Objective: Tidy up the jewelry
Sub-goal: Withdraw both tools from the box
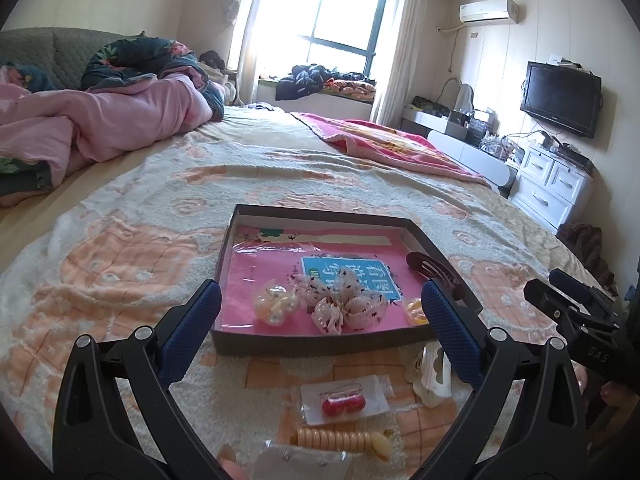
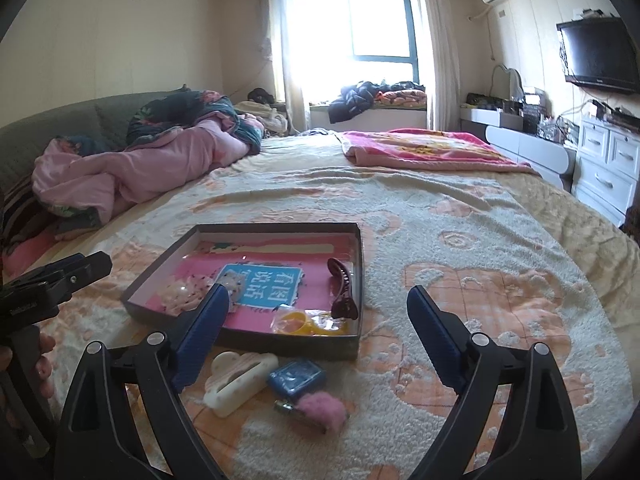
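A shallow dark box lined with a pink book lies on the bed. It holds a floral bow, a yellow-white piece in a bag, a yellow ring and a dark red hair clip. In front of the box lie red earrings in a bag, a cream spiral hair tie, a white cloud clip, a blue bagged piece and a pink fluffy clip. My left gripper and right gripper hover open above these, holding nothing.
The bed's peach and cream blanket spreads to the right. A pink quilt is heaped at the far left, a pink blanket at the far right. White drawers and a wall television stand beyond the bed's right edge.
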The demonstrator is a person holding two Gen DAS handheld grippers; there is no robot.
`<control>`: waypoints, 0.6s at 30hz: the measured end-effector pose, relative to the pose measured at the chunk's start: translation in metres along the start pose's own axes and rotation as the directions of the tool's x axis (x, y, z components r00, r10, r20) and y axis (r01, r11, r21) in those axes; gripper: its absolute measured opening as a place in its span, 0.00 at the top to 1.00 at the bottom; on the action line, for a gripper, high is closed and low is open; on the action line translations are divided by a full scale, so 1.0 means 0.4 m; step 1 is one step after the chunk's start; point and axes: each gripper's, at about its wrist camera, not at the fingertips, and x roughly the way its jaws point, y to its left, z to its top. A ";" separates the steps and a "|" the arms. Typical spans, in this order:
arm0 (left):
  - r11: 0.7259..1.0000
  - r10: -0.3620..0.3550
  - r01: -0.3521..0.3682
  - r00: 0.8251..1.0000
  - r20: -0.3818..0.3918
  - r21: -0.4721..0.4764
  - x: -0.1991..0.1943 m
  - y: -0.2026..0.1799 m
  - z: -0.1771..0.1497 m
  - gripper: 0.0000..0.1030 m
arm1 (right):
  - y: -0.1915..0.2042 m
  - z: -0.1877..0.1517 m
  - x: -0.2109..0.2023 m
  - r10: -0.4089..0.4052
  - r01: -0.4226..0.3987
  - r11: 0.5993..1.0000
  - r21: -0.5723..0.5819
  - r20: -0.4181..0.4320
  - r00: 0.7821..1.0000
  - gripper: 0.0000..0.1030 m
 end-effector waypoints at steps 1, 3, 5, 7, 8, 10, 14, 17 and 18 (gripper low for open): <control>1.000 -0.002 0.002 1.000 0.003 -0.001 -0.005 0.004 -0.003 0.11 | 0.007 -0.002 -0.007 0.002 -0.002 1.000 -0.008 0.006 1.000 0.15; 1.000 0.002 -0.002 1.000 0.010 -0.002 -0.015 0.010 -0.006 0.11 | 0.013 -0.003 -0.013 0.005 -0.005 1.000 -0.016 0.009 1.000 0.14; 1.000 -0.001 0.001 1.000 0.021 -0.007 -0.026 0.015 -0.009 0.11 | 0.020 -0.004 -0.020 0.010 -0.009 1.000 -0.022 0.013 1.000 0.14; 1.000 0.005 -0.005 1.000 0.026 -0.005 -0.036 0.020 -0.013 0.11 | 0.025 -0.007 -0.026 0.012 -0.012 1.000 -0.022 0.016 1.000 0.14; 1.000 0.007 -0.007 1.000 0.026 -0.003 -0.040 0.021 -0.015 0.11 | 0.027 -0.008 -0.028 0.015 -0.015 1.000 -0.020 0.015 1.000 0.14; 1.000 0.012 -0.012 1.000 0.027 -0.001 -0.051 0.026 -0.021 0.11 | 0.033 -0.013 -0.032 0.020 -0.020 1.000 -0.021 0.011 1.000 0.14; 1.000 0.017 -0.017 1.000 0.024 -0.010 -0.065 0.039 -0.035 0.11 | 0.042 -0.023 -0.036 0.026 -0.026 0.999 -0.030 0.005 1.000 0.14; 1.000 0.023 -0.023 1.000 0.020 -0.008 -0.071 0.046 -0.046 0.11 | 0.053 -0.030 -0.041 0.032 -0.032 0.999 -0.040 0.001 0.999 0.14; 1.000 0.021 -0.021 1.000 0.015 -0.012 -0.072 0.049 -0.050 0.11 | 0.058 -0.033 -0.042 0.036 -0.036 0.998 -0.045 0.000 0.999 0.14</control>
